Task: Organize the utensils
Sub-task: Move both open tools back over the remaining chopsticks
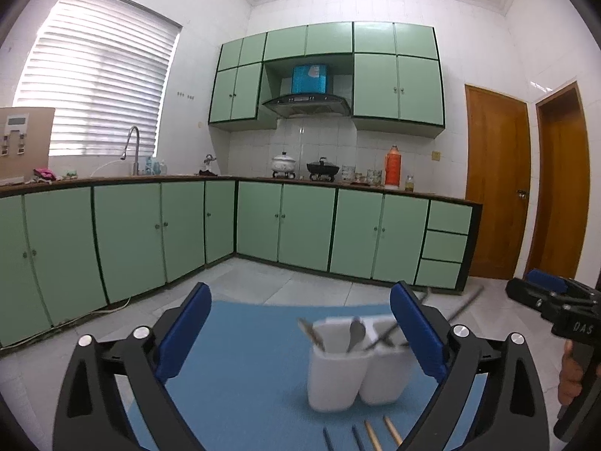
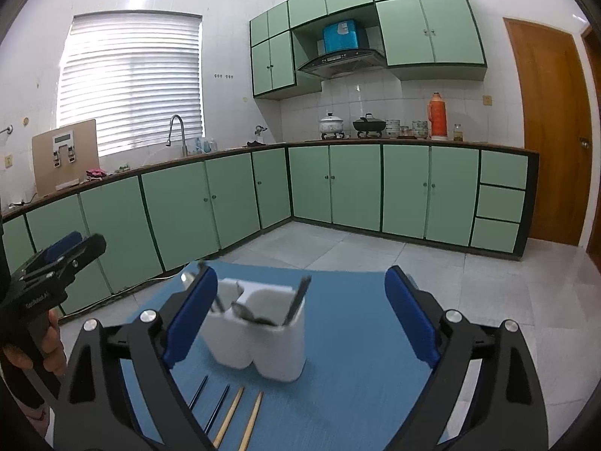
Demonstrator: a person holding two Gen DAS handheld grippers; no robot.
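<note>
Standing upright on the blue mat [image 2: 357, 338]: white holder [image 2: 263, 338], two cups side by side, spoon [image 1: 355, 332] and other utensils leaning out of the tops. Lying flat just in front, four chopsticks [image 2: 233, 409], roughly parallel, long axes running toward the holder. Spreading wide and gripping nothing: left gripper [image 1: 300, 330] and right gripper [image 2: 300, 315]. Leaving bare mat right of the holder.

**Blue mat under my jaws**

I look down on a blue mat [image 2: 357, 319] covering the table. A white two-cup utensil holder [image 2: 259, 342] stands on it toward the far edge. Near the front edge lie two dark chopsticks [image 2: 216, 406] and, beside them, two wooden chopsticks [image 2: 240, 413], all roughly parallel.
</note>
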